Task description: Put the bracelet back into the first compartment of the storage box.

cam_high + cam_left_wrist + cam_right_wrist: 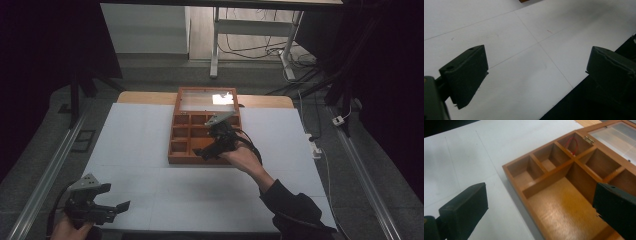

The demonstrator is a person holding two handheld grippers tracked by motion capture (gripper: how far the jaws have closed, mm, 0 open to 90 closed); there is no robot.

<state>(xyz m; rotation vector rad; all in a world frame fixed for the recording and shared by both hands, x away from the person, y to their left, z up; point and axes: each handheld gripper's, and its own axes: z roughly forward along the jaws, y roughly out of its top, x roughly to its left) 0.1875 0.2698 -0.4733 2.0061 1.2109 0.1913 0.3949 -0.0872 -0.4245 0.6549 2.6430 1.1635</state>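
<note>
A white, panelled surface (150, 165) seen from above, with one person's hands reaching in from the near edge. At the lower left, the left claw (117, 206) hangs over the near corner of the surface, its jaws spread wide with nothing between them. At the centre, toward the far side, sits a brown wooden box with many square compartments (180, 134) and a glass-paned lid (200, 100) swung open behind it. The right claw (202, 152) hovers over the box's large near compartment, jaws also wide and empty; its own view shows a thin red wire (571, 145) lying in a far small compartment. The box looks rigid and fairly light, its glass lid fragile. A wooden wall or outer rim looks the safest grip, away from the pane.
</note>
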